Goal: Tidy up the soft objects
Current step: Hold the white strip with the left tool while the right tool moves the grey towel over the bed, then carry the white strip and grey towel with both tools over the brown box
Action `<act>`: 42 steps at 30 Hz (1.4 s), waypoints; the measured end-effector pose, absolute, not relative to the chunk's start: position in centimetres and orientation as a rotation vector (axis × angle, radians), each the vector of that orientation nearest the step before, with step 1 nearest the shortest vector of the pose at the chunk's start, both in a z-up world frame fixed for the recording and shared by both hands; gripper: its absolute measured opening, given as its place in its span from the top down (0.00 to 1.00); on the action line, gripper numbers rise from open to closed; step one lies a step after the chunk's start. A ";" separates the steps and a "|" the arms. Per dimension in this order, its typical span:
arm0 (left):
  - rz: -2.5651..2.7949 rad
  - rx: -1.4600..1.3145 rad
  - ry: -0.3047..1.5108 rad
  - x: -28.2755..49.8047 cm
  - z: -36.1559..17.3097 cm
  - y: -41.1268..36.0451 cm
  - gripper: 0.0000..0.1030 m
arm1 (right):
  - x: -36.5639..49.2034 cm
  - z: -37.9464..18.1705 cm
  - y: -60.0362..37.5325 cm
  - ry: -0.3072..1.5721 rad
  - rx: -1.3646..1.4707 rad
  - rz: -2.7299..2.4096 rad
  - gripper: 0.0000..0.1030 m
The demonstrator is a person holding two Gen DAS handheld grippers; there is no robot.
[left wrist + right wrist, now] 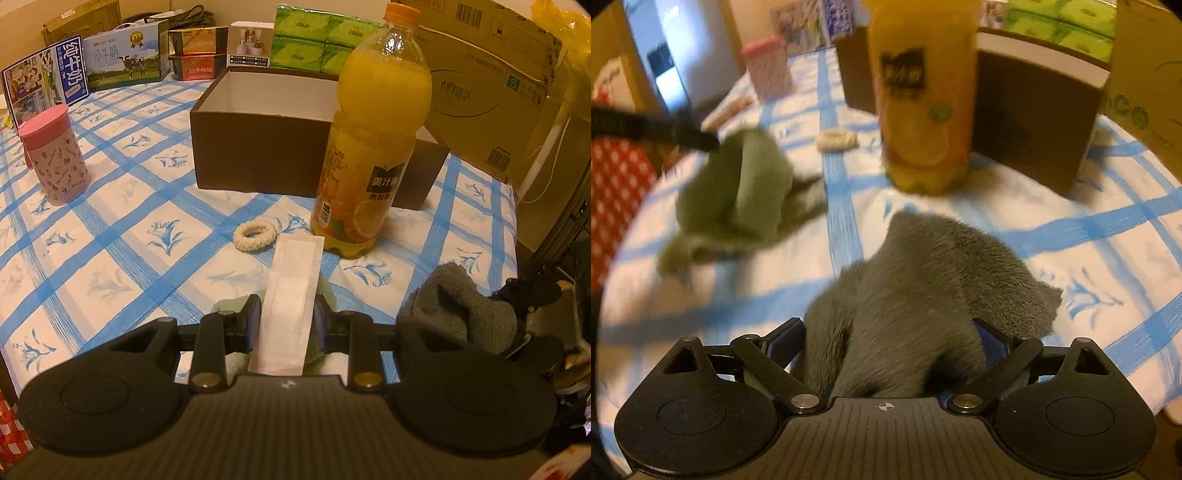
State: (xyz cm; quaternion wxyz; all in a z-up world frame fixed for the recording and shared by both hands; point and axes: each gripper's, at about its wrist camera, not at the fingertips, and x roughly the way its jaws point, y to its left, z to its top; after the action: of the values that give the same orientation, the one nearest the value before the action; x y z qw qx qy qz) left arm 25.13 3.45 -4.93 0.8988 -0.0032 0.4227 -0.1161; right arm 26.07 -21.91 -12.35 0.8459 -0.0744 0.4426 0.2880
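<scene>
Grey fleece cloth point(923, 295) lies bunched on the blue-checked tablecloth point(1089, 266), its near end sitting between the fingers of the right gripper point(886, 343). Those jaws stand spread wide and their blue pads do not press on the fabric — the cloth lies loose between them. In the left wrist view the same grey cloth point(458, 306) shows at the table's right edge, beside the dark shape of the other tool.

The left gripper point(286, 317) is partly closed on a flat white-and-pink packet point(291, 295), which stands up between its blue pads and points toward the orange juice bottle point(373, 147). Beneath that gripper a green cloth point(325, 291) peeks out; the right wrist view shows it as a crumpled green heap point(738, 199), blurred, well left of the grey one.

A cream scrunchie point(255, 234) rests on the table just left of the bottle's base. Behind the bottle stands an open brown box point(258, 147) with a white inside — nothing shows in the part of it that can be seen. A pink lidded cup point(55, 155) stands far left.
</scene>
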 end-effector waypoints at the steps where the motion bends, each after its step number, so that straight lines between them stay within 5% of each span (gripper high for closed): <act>1: -0.241 -0.007 0.876 25.1 -5.0 3.5 0.74 | 25.8 -12.7 -21.7 0.928 -0.177 0.602 0.09; 5: -0.241 -0.013 0.880 25.0 -5.2 3.4 0.74 | 24.9 -13.6 -21.3 0.900 -0.254 0.555 0.18; 10: -0.240 -0.017 0.883 24.8 -5.3 3.4 0.74 | 24.9 -12.9 -21.8 0.881 -0.260 0.532 0.61; 13: -0.240 -0.019 0.883 24.6 -5.2 3.2 0.74 | 24.7 -12.5 -22.1 0.878 -0.257 0.529 0.70; 42: -0.203 0.014 0.773 26.7 -0.6 4.4 0.74 | 25.9 -1.3 -28.7 0.667 -0.038 0.439 0.73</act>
State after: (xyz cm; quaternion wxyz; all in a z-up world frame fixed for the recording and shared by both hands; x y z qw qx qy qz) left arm 26.68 4.38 -0.59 0.9212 0.0066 0.3762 -0.0989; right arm 25.91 -28.73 -1.28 0.9212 -0.0184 0.3246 0.2137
